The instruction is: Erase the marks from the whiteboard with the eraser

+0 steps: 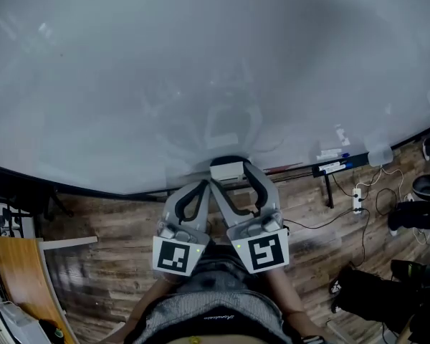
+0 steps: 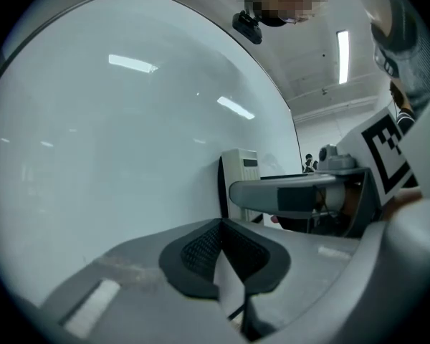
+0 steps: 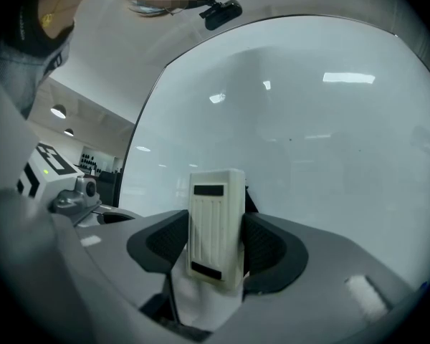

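The whiteboard [image 1: 201,63] shows no marks, so the erasing looks done; the right tongs [image 3: 215,253] clamp the white eraser [image 1: 227,169] near its lower edge, while the left tongs [image 2: 222,253] are closed and empty.

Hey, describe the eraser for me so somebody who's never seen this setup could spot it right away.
Find the big whiteboard and drop to the middle of its lower edge. There the right gripper clamps the eraser between its jaws: a small cream-white ribbed block. The left gripper beside it holds nothing.
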Demonstrator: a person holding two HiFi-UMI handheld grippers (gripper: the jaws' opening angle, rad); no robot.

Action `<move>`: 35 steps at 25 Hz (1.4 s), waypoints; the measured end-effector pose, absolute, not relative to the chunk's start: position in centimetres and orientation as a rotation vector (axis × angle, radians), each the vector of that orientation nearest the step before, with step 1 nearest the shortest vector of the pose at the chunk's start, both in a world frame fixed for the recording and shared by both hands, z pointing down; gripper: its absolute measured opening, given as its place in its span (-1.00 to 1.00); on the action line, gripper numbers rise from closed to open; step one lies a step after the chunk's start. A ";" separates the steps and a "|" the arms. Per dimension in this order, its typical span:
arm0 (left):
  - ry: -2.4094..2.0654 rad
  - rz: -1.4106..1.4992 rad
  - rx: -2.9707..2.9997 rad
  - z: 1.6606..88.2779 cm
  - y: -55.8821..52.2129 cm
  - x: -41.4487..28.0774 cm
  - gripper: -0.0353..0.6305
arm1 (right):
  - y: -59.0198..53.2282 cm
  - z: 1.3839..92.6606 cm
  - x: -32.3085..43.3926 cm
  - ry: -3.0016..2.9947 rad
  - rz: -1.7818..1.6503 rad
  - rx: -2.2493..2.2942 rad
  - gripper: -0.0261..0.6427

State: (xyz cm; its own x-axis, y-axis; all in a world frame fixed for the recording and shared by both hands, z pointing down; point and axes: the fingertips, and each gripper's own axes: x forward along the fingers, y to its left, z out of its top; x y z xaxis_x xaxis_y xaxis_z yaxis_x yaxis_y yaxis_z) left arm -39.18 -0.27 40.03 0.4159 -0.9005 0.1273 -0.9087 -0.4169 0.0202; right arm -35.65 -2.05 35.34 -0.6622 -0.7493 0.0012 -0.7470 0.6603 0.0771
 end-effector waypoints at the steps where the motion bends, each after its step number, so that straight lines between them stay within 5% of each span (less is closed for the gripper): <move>1: -1.637 0.149 2.581 40.0 -0.6 -38.6 -0.88 | -2.3 35.3 -35.0 -2.829 -0.108 1.285 -0.19; 35: -1.662 0.119 2.547 40.4 -4.1 -20.2 -0.88 | -7.4 35.1 -15.7 -2.812 -0.090 1.306 -0.20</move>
